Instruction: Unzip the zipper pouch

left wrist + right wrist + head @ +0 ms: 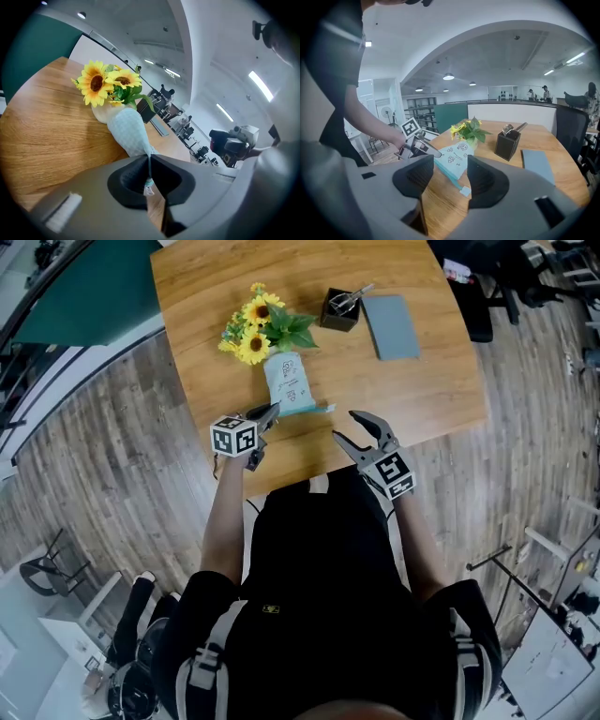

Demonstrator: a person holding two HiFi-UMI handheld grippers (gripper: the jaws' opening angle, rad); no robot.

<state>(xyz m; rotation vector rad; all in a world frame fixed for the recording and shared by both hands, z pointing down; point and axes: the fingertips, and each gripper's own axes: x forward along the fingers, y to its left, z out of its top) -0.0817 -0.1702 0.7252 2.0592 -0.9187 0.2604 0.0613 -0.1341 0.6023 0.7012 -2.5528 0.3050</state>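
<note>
A pale teal zipper pouch (289, 383) lies on the wooden table (412, 390), leaning against the sunflowers. My left gripper (272, 413) is shut on the pouch's near left corner and holds it a little off the table. In the left gripper view the pouch (129, 133) narrows to a thin edge pinched between the closed jaws of the left gripper (149, 164). My right gripper (358, 427) stands open just right of the pouch, nothing between its fingers. In the right gripper view the pouch (457, 159) and its small pull tag (464, 191) lie beyond the open right gripper (450, 176).
A bunch of sunflowers (258, 324) stands behind the pouch. A black pen holder (340, 310) and a grey-blue notebook (391, 326) sit further back on the right. The table's near edge (309, 479) runs just under both grippers.
</note>
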